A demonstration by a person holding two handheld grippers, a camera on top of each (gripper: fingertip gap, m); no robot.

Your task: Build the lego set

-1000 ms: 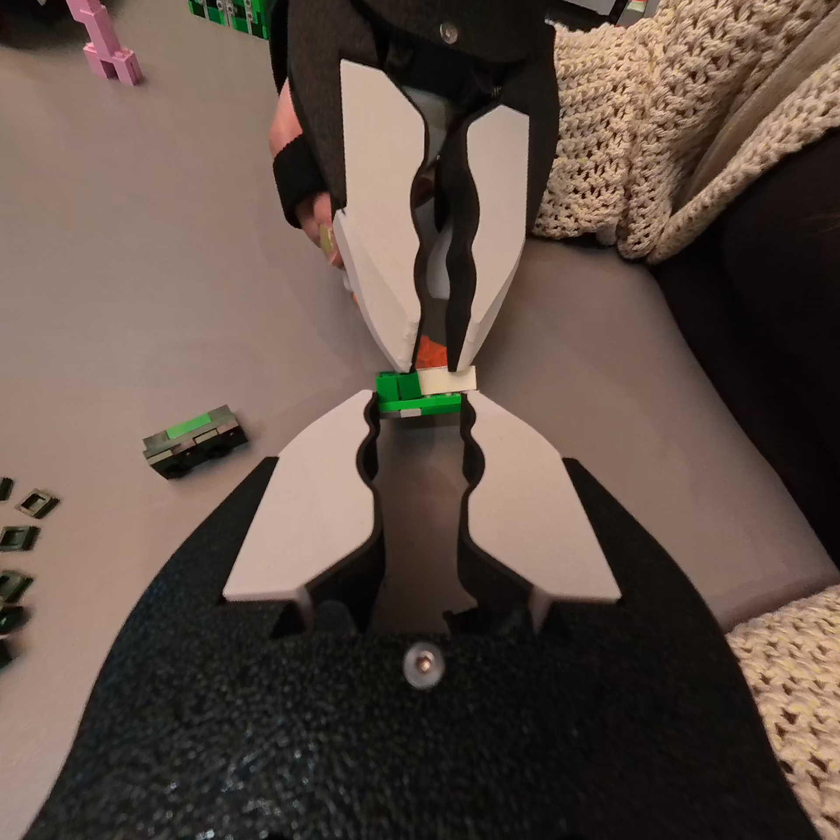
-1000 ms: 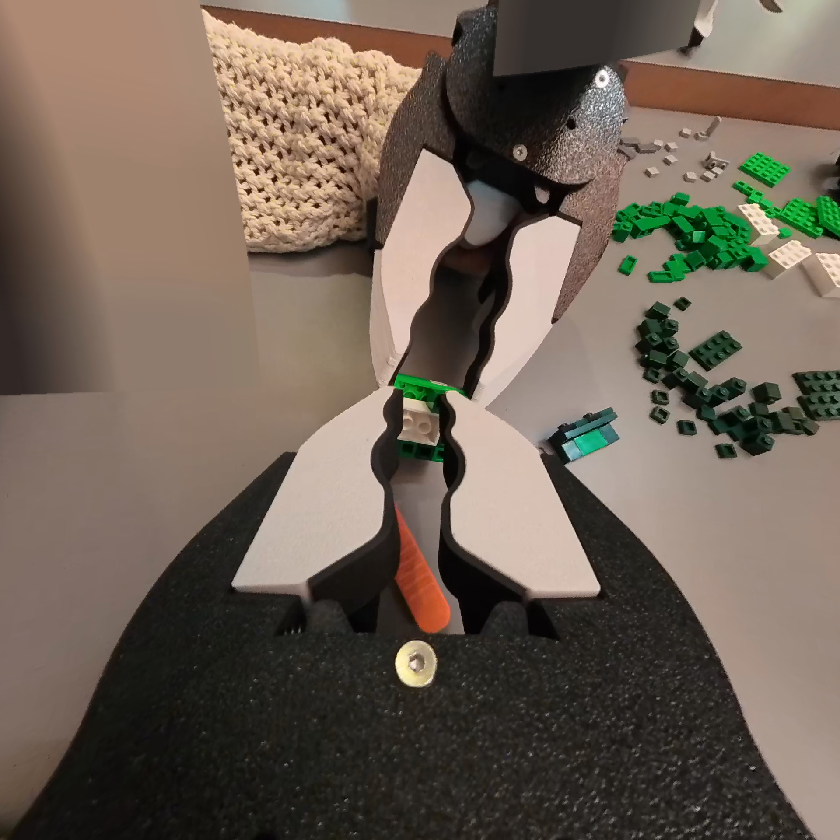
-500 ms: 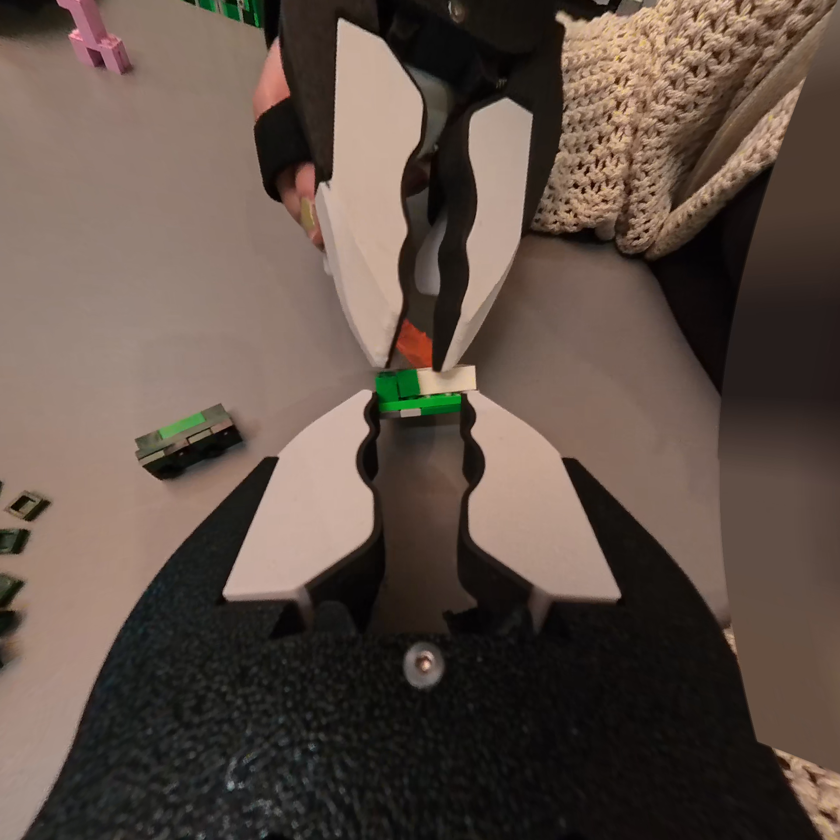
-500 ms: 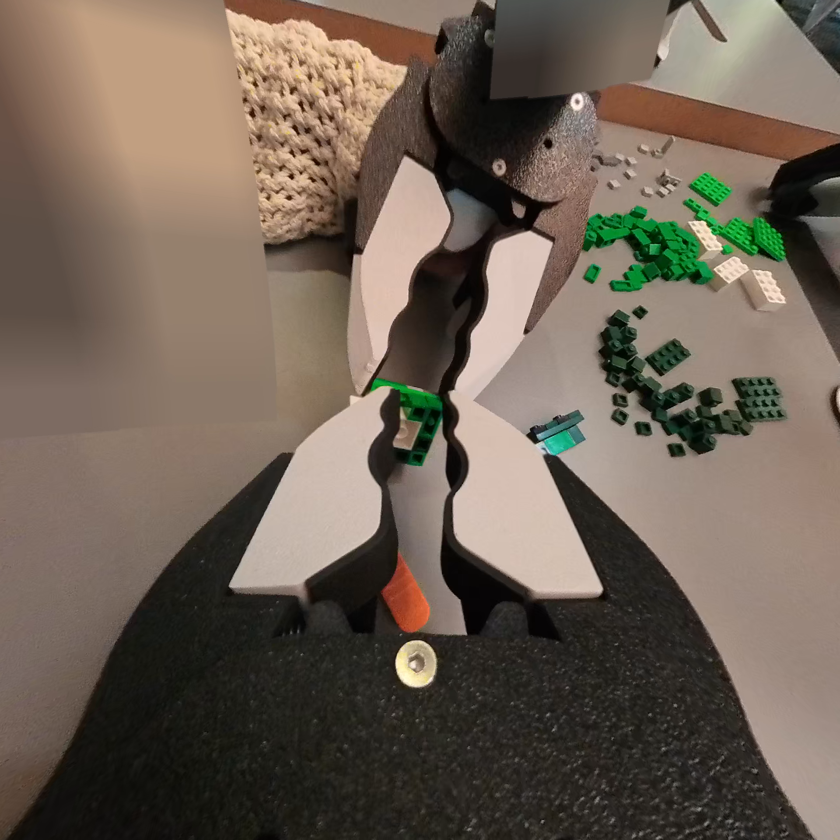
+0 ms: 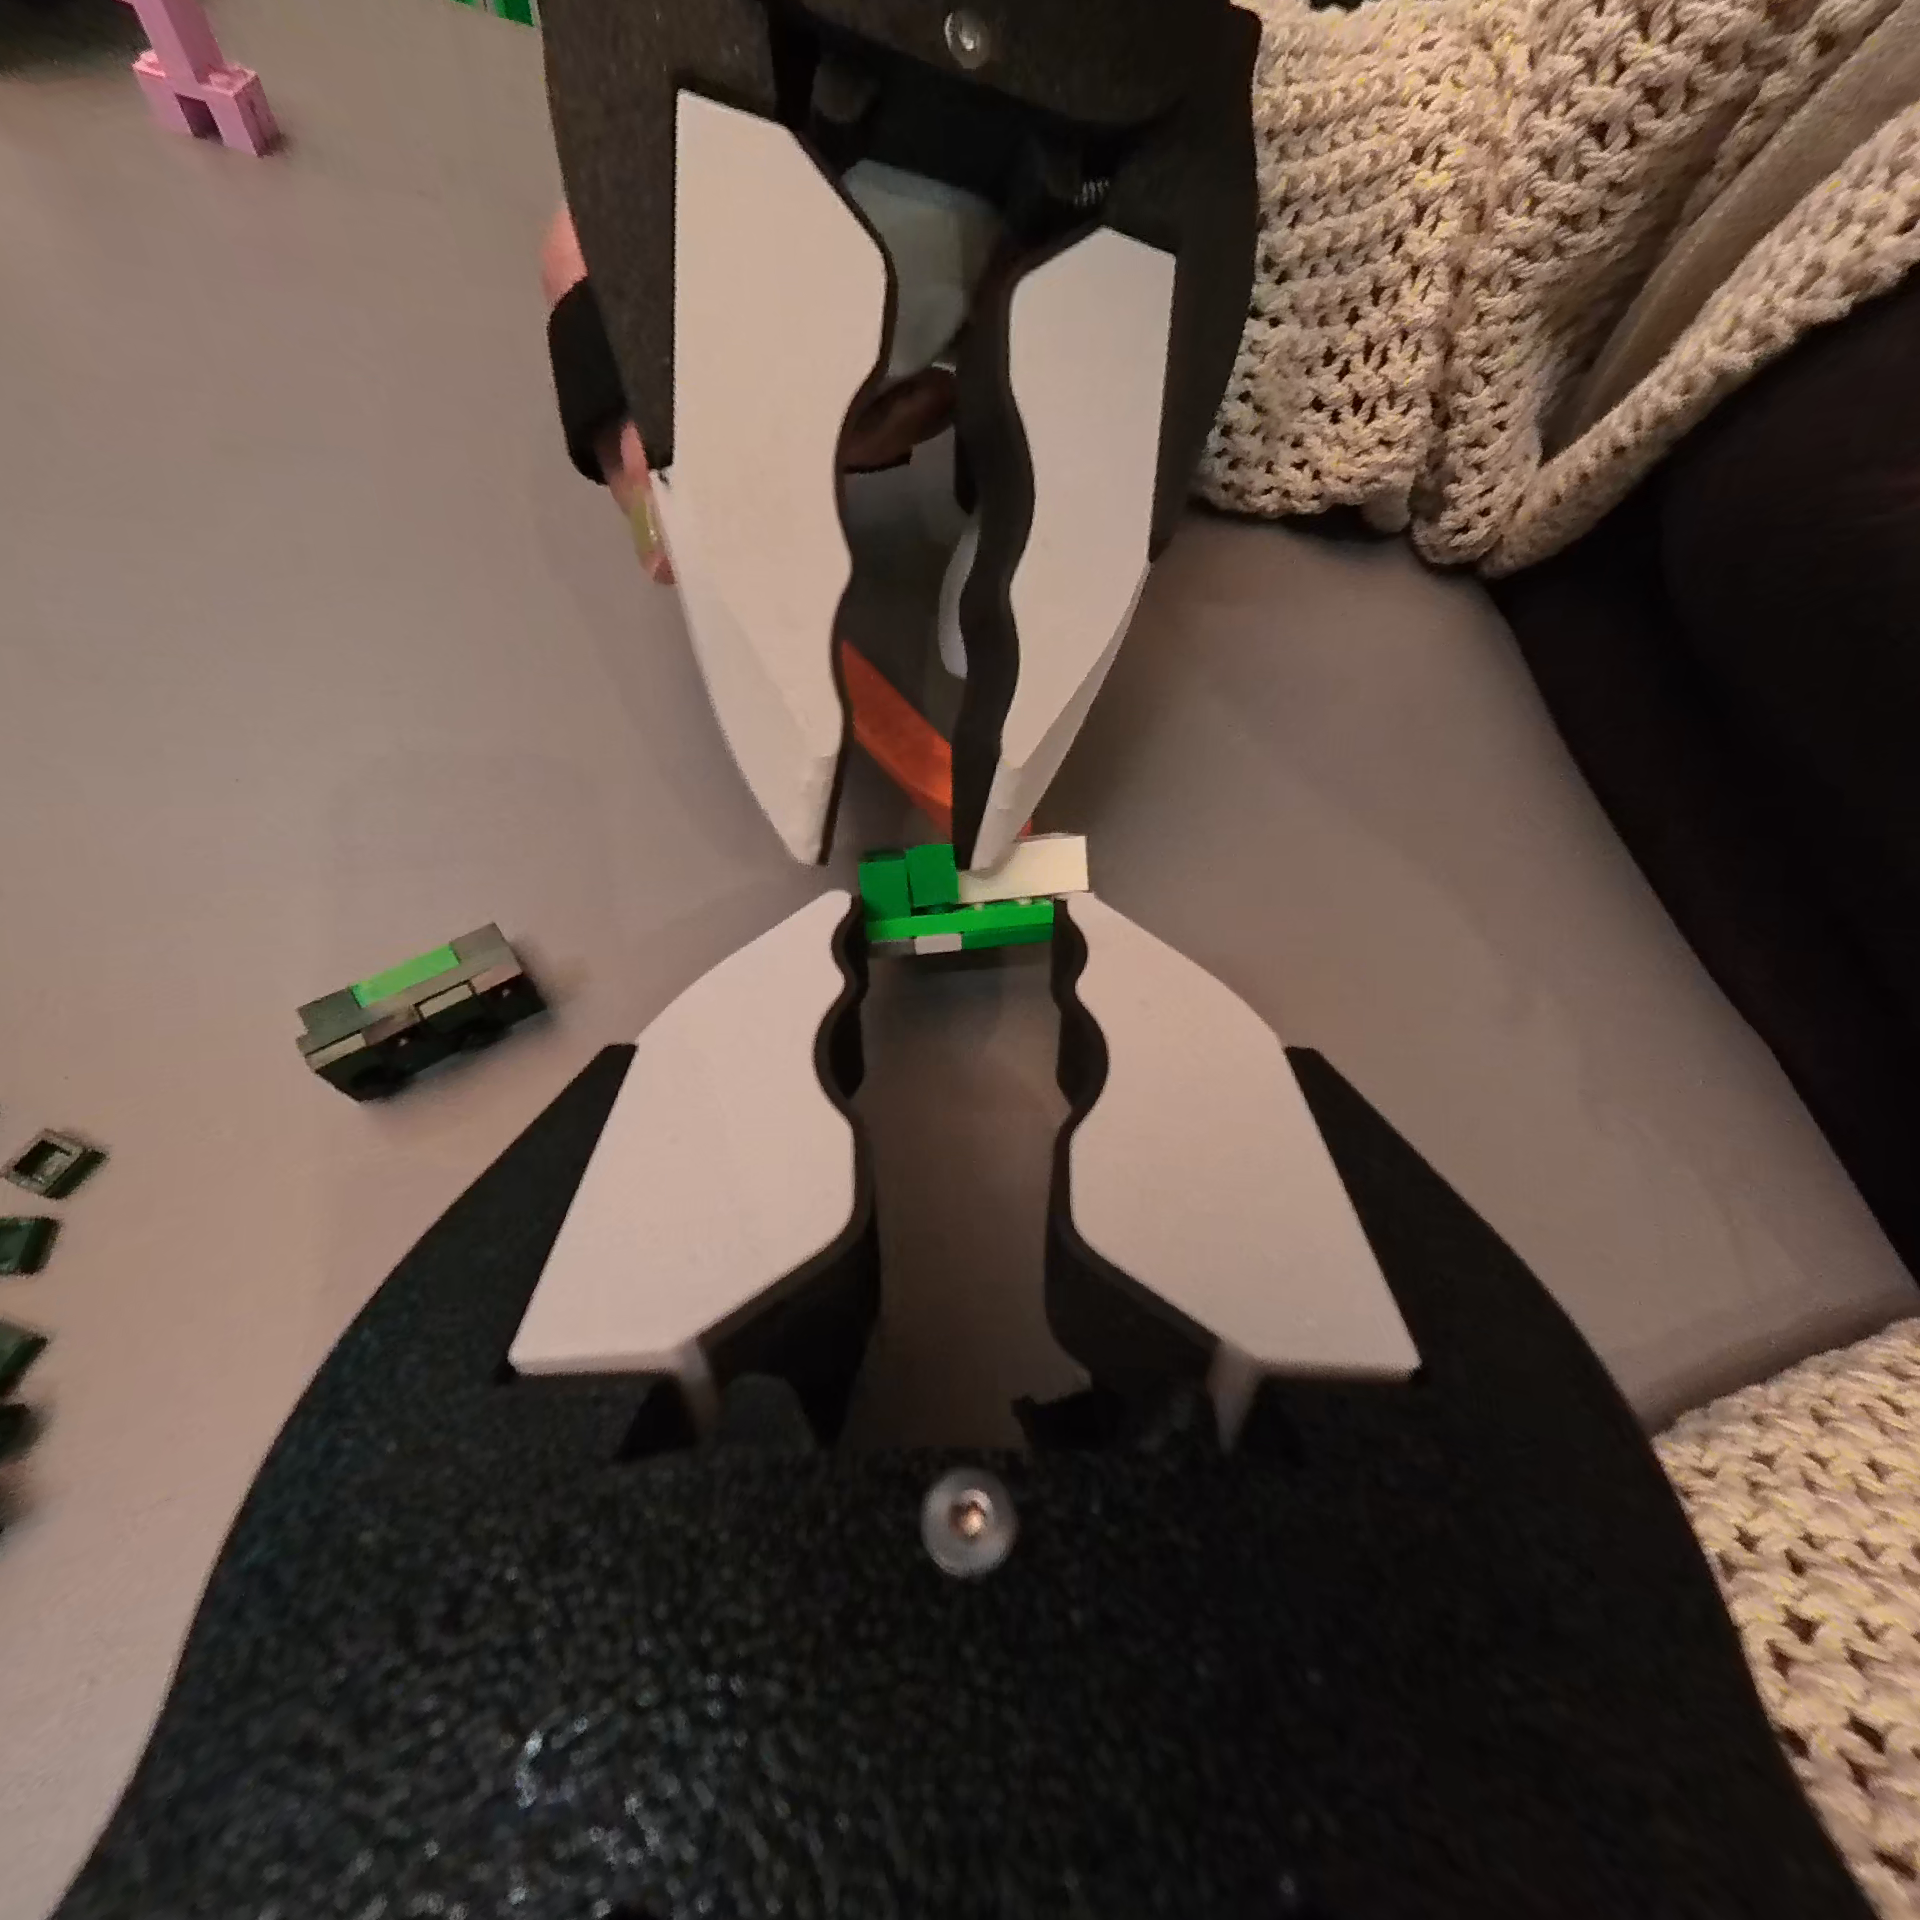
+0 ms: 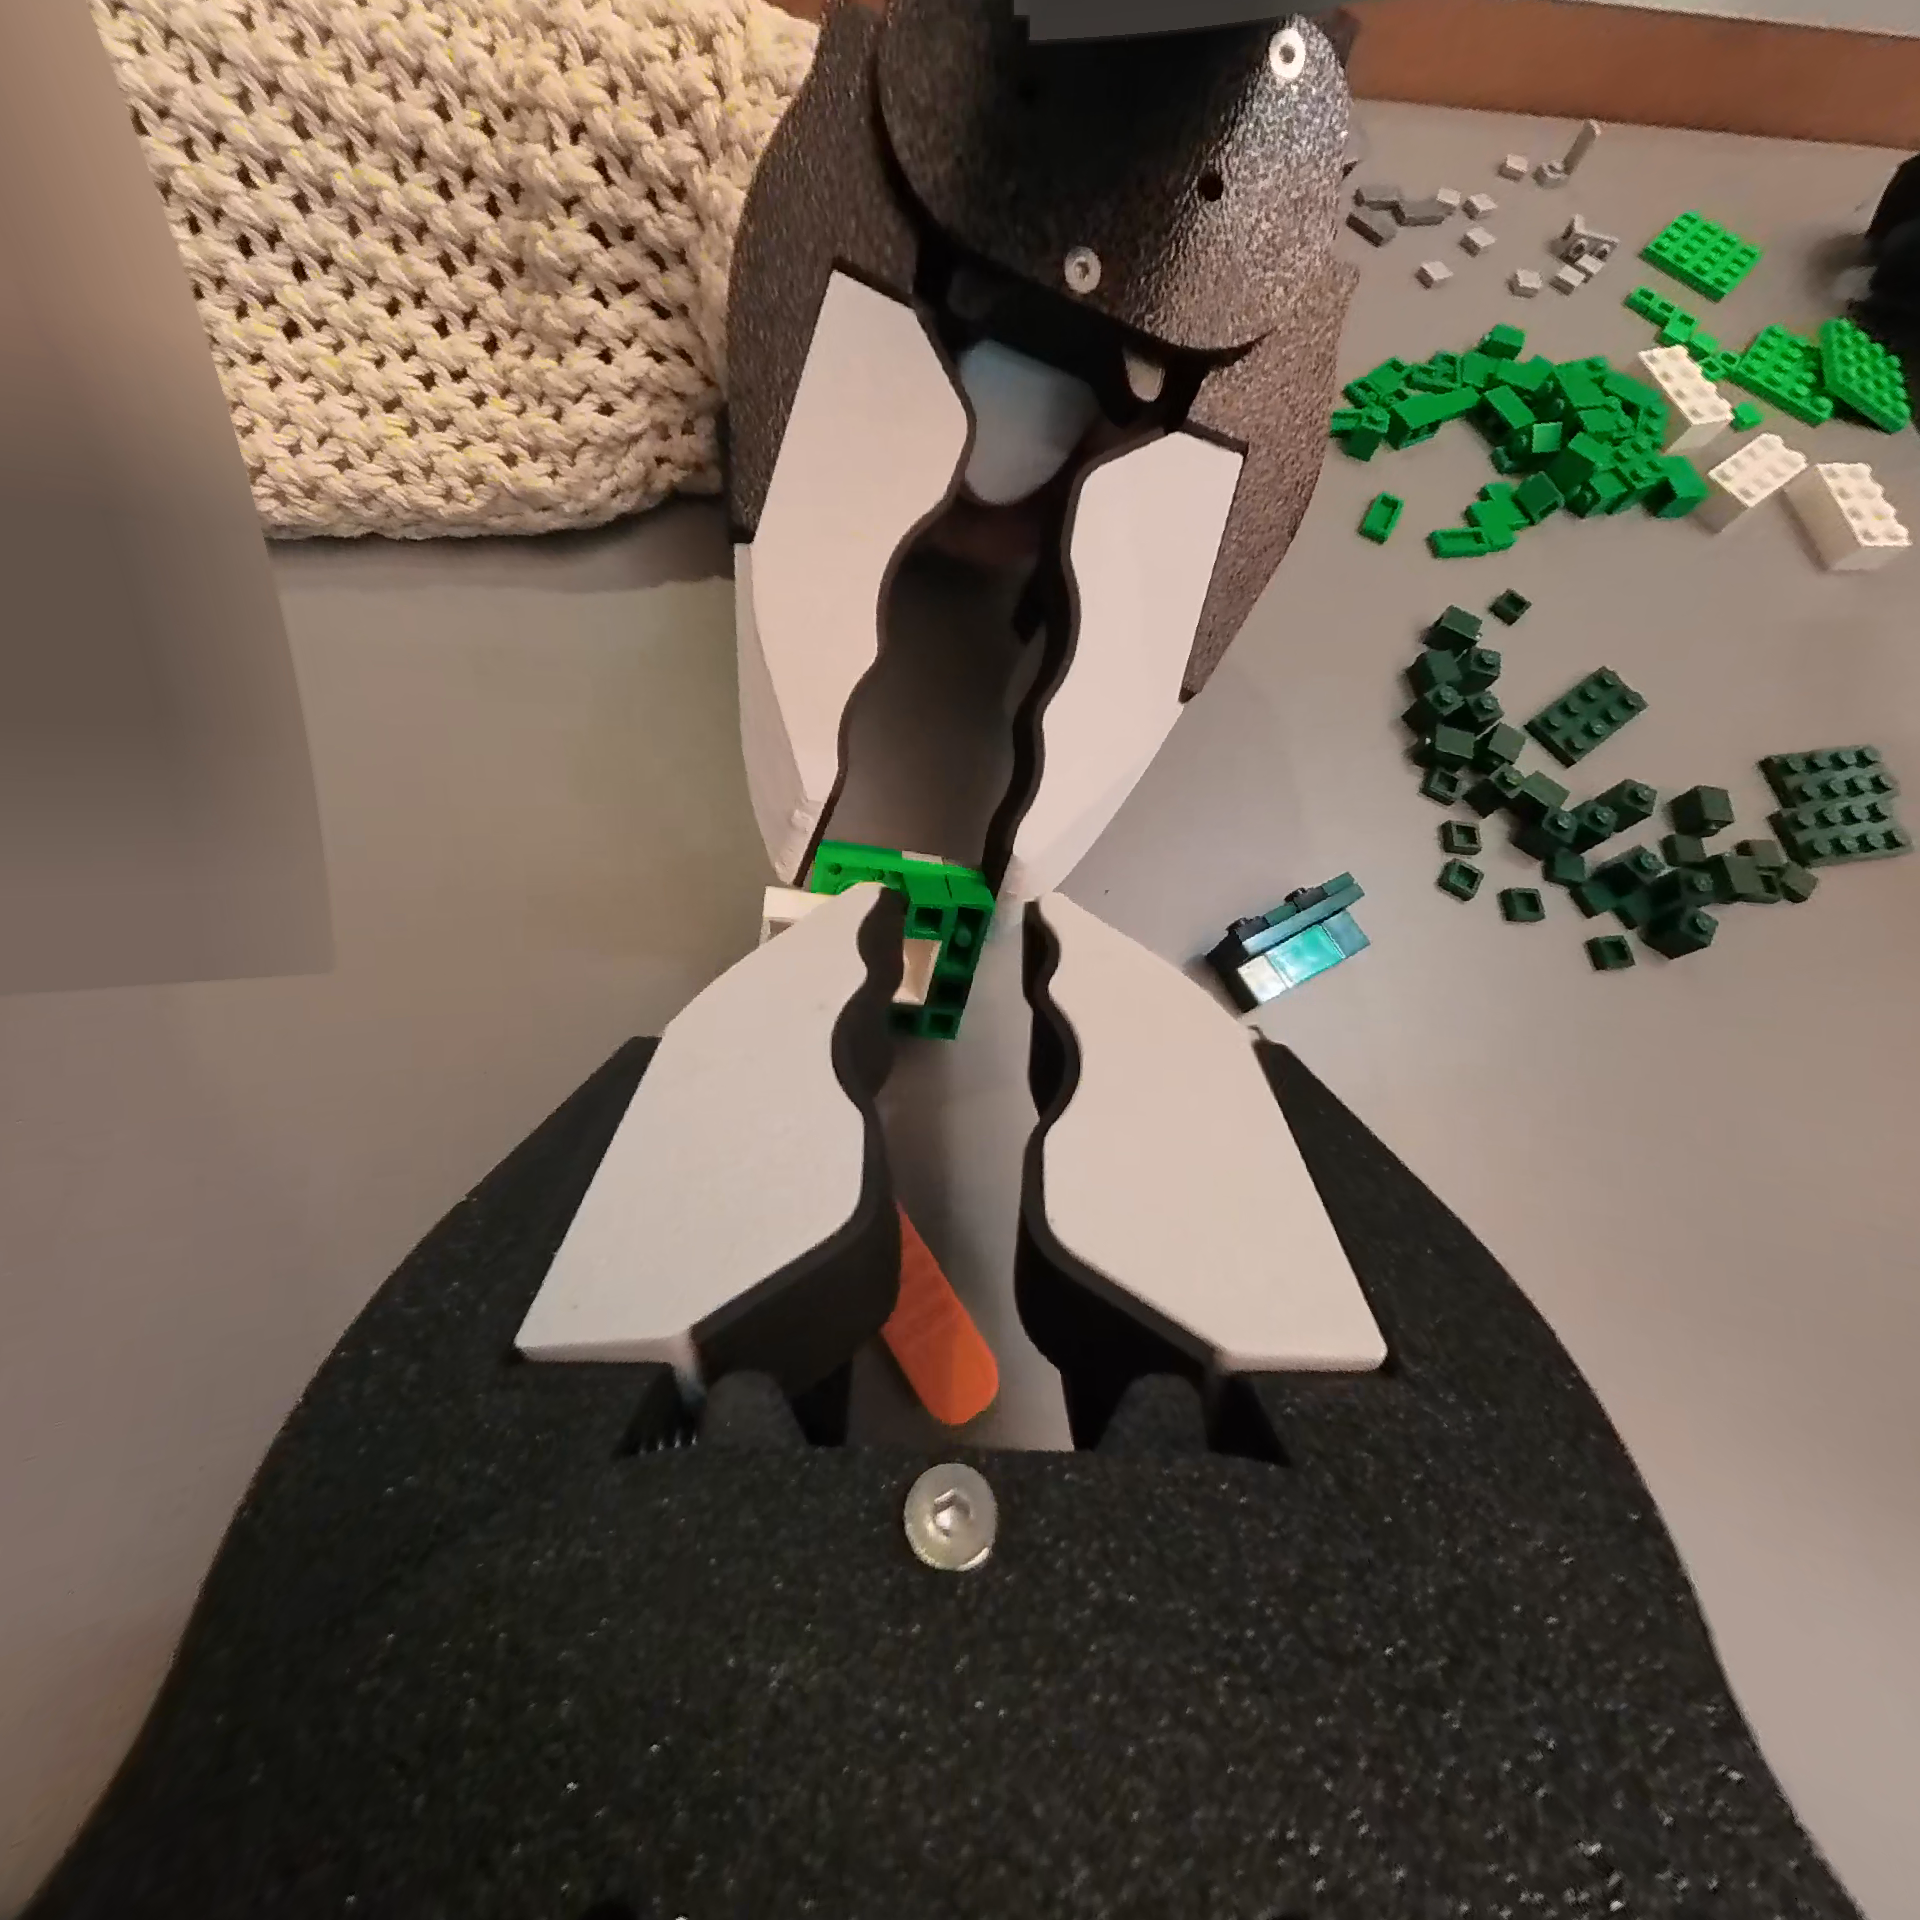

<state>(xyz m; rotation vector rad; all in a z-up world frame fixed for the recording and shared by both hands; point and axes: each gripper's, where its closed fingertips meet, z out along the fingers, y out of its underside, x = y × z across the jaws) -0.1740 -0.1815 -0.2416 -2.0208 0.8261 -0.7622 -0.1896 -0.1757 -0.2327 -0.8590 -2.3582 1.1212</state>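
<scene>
Left gripper (image 5: 956, 920) clamps our small bright-green-and-white plastic brick assembly (image 5: 966, 899) at its tips | right gripper (image 6: 945, 925) parted, one fingertip pressing atop | risk: off-centre push could twist it loose

Glossy plastic bricks (image 6: 1538, 436) lie on a smooth matt table (image 6: 1351, 1195) beside a coarse cream knit cloth (image 6: 457, 260).
</scene>
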